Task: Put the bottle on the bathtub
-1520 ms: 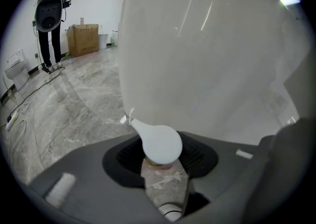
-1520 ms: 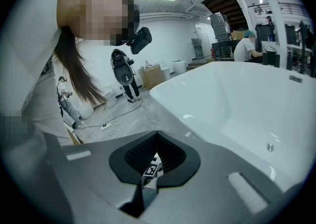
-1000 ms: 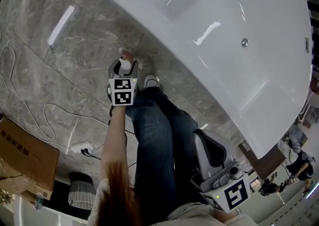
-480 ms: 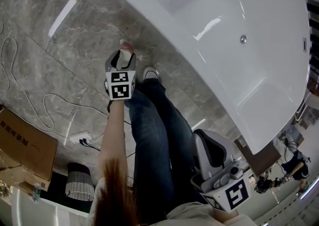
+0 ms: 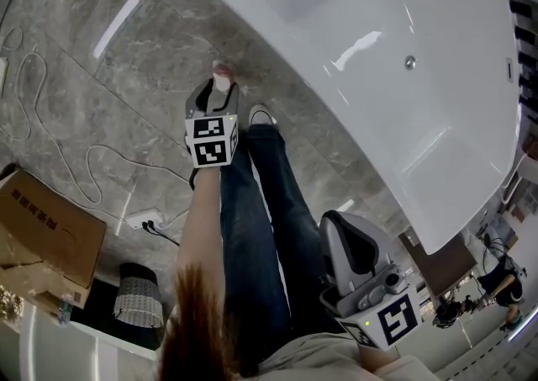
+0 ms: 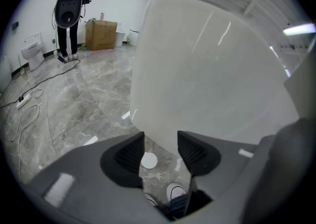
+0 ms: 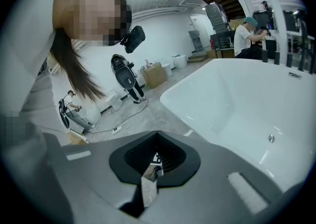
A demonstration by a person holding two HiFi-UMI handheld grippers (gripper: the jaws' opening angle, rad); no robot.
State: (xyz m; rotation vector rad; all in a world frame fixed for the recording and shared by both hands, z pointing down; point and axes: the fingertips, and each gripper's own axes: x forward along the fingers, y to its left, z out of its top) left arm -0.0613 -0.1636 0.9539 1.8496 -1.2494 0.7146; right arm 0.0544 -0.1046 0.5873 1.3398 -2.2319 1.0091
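Head view, with the two gripper views. The bottle [image 5: 222, 79], a small container with a white cap, stands upright on the grey marble floor [image 5: 84, 76] close to the foot of the bathtub's outer wall, not on the bathtub [image 5: 378, 1]. It is just ahead of the person's shoe [image 5: 259, 114]. The left gripper [image 5: 215, 95] is held low at the end of an outstretched arm and pointed down over the bottle. In the left gripper view its jaws stand apart, and the round white cap [image 6: 149, 160] shows in the gap, nearer one jaw, with floor visible on its other side. Whether either jaw touches the bottle cannot be told. The bathtub's white wall [image 6: 207, 69] fills the upper part of that view. The right gripper [image 5: 343, 232] is held close to the person's body, well apart from the bottle. In the right gripper view its jaws [image 7: 157, 156] are pressed together with nothing between them, and the bathtub's open basin [image 7: 237, 94] lies beyond. On the floor away from the bathtub lie a cardboard box [image 5: 46, 228] and a looped cable [image 5: 50, 161].
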